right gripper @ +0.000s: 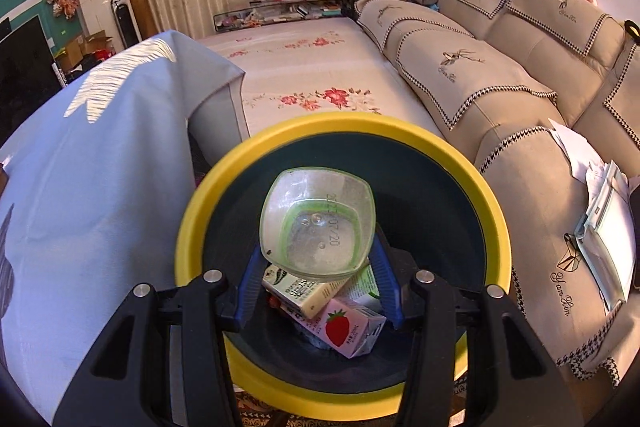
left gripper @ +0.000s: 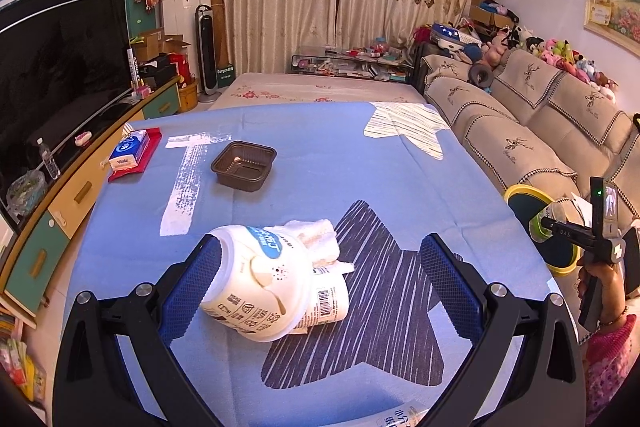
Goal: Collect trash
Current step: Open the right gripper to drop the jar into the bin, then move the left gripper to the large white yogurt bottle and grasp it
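Note:
A white plastic cup with blue label [left gripper: 256,287] lies on its side on the blue tablecloth [left gripper: 400,179], with a crumpled white tissue [left gripper: 320,239] behind it. My left gripper [left gripper: 320,283] is open around the cup, the left finger close to it. A brown plastic tray [left gripper: 243,165] stands further back. My right gripper [right gripper: 316,267] is shut on a clear green-rimmed plastic cup [right gripper: 318,221], held over the yellow-rimmed bin [right gripper: 496,211]. The bin holds drink cartons [right gripper: 344,323]. The right gripper also shows in the left wrist view [left gripper: 560,223].
A tissue pack on a red pouch [left gripper: 132,153] lies at the table's far left. A TV [left gripper: 60,67] on a cabinet runs along the left. A beige sofa [right gripper: 500,75] stands right of the bin, with papers [right gripper: 600,219] on it. A flowered bed [right gripper: 304,67] lies beyond.

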`<state>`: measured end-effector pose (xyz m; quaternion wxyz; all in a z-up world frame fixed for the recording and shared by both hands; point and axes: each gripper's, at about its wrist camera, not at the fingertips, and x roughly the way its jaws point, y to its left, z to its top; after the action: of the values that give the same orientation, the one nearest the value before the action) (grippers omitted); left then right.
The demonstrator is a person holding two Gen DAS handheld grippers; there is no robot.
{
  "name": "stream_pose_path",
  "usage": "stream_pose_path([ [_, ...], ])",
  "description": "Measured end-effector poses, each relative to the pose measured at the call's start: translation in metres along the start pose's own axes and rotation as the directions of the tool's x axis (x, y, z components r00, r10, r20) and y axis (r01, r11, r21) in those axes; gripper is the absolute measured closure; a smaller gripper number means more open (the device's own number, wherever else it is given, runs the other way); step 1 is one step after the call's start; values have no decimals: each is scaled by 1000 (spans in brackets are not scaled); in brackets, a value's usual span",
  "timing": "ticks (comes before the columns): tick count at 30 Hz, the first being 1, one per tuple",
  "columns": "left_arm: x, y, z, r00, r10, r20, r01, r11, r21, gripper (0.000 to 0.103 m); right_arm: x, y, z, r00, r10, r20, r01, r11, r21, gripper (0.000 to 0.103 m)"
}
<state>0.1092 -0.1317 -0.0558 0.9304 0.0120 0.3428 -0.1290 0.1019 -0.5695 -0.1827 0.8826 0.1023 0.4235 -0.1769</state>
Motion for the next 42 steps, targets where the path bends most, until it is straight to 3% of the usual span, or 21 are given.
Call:
stream_pose_path([
  [10,7,-6,3,1000,-4,-12,4,1000,10,5,-20,4,-3,999,-2,33,2,1000,-5,50],
  [26,10,26,-9,998,26,-53,-28,999,-32,5,-71,47,-15,993,90,76,-85,994,-65,44],
  [33,24,37,-13,996,36,-83,-40,998,-50,5,-73,68,-16,993,99,62,-92,991,-99,44],
  [42,49,31,-8,988,73,-139,-71,997,13,5,-68,83,-16,994,106,40,-101,988,-117,44],
])
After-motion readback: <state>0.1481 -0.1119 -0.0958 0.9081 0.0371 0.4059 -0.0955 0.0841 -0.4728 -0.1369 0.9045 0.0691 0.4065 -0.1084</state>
